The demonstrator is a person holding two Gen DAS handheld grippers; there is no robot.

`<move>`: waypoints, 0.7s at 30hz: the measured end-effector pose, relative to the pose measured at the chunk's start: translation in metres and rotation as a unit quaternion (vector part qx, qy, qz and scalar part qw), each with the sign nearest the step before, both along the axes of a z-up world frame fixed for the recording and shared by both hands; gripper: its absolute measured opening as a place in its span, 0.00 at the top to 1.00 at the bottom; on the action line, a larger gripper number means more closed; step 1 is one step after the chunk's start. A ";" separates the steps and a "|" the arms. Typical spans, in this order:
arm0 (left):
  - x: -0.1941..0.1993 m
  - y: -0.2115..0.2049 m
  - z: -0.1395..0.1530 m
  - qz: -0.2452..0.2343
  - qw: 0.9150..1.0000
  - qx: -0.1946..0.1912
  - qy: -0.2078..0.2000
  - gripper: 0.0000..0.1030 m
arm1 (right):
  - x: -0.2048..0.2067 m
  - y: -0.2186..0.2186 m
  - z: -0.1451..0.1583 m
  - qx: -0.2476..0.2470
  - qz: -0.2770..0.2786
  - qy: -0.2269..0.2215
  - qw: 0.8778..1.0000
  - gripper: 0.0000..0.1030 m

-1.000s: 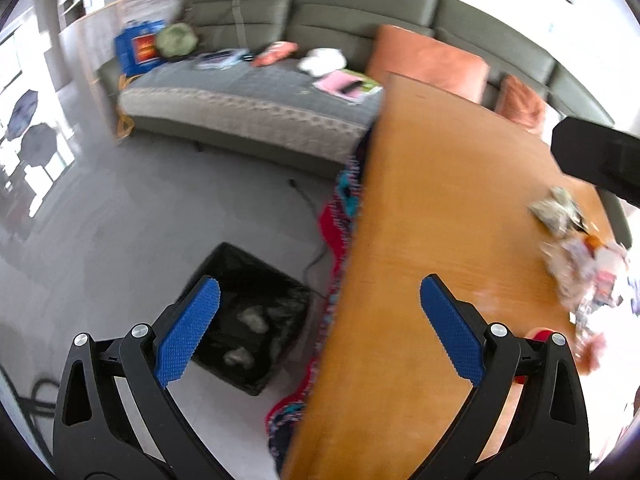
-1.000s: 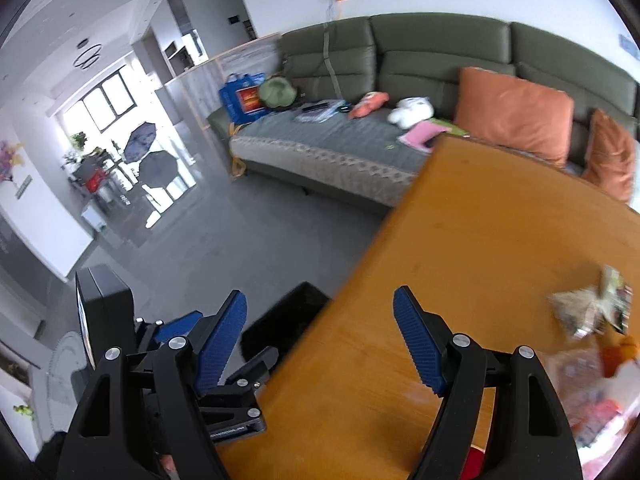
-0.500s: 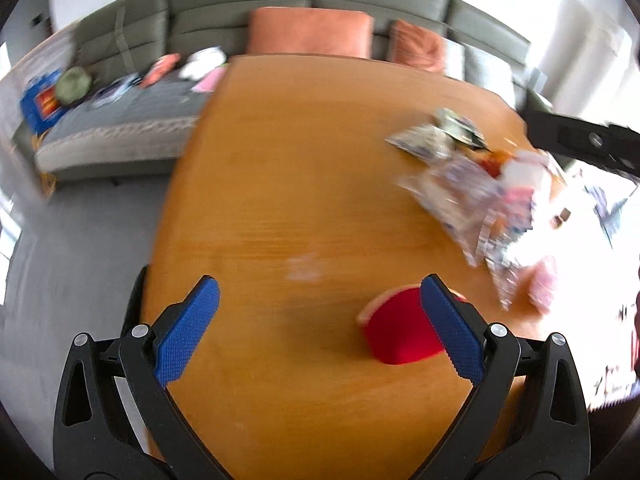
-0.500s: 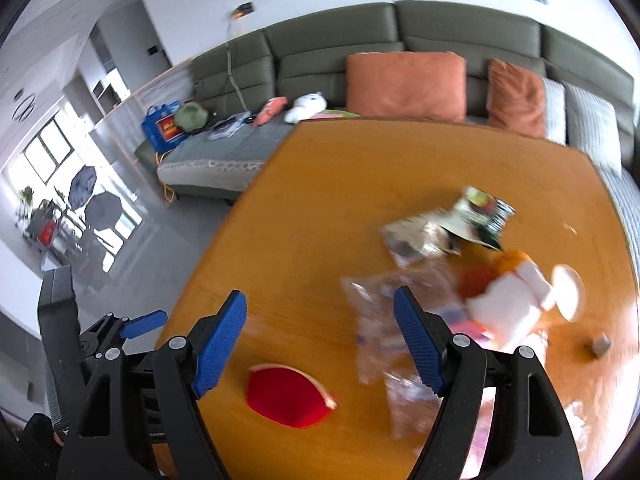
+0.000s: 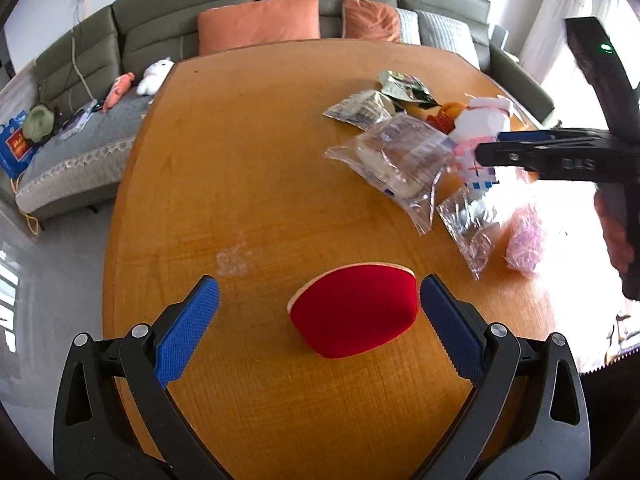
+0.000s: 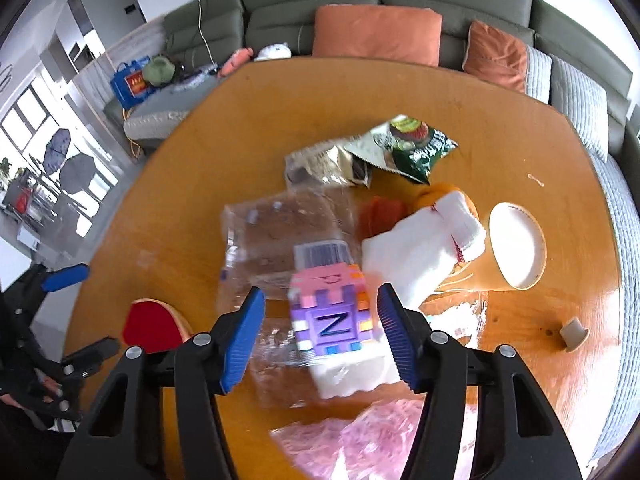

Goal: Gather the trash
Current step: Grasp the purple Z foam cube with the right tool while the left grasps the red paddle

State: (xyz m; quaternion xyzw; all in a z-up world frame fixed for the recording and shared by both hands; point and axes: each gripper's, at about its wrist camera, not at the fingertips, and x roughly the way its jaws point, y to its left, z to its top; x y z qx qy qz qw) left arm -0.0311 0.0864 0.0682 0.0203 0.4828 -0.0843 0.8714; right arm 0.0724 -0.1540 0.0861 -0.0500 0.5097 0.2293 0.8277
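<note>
The left tool (image 5: 318,298) hangs spread over the wooden bench (image 5: 248,152), a red paddle (image 5: 354,314) between its pads, its rim just beside the right-hand pad. The right tool (image 6: 320,320) has just been narrowing around a pink-and-purple carton (image 6: 332,312) in the trash heap, not yet pressing it. Only the right view shows a tipped paper cup (image 6: 516,246) — and a green snack bag (image 6: 416,148).

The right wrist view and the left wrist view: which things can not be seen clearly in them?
- Pink wrapper, right wrist view: blurred, partly hidden by the right gripper.
- Clear plastic bag, right wrist view: blurred; contents unreadable.
- Table's right side, left wrist view: washed out by glare.
- Red paddle, right wrist view: partly hidden by a finger.
</note>
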 end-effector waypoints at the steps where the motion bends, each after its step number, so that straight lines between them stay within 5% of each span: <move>1: 0.001 -0.001 -0.001 -0.005 1.000 0.001 0.002 0.06 | 0.003 0.000 -0.005 -0.005 -0.001 0.002 1.000 0.41; 4: 0.001 -0.006 -0.006 -0.034 0.999 0.010 0.007 0.06 | 0.007 0.000 -0.014 -0.019 -0.002 0.010 1.000 0.43; 5: 0.002 -0.007 -0.009 -0.047 0.999 0.017 0.009 0.06 | 0.007 0.000 -0.017 -0.023 -0.003 0.012 1.000 0.57; 6: 0.002 -0.007 -0.010 -0.056 0.998 0.021 0.009 0.06 | 0.007 0.000 -0.019 -0.021 -0.003 0.015 1.000 0.59; 11: 0.012 -0.010 -0.017 -0.111 0.993 0.033 0.018 0.06 | 0.001 -0.009 -0.010 0.011 -0.044 0.025 0.999 0.60; 21: 0.023 -0.032 -0.041 -0.282 0.956 0.058 0.058 0.06 | -0.017 -0.009 0.018 0.058 -0.113 0.020 0.992 0.59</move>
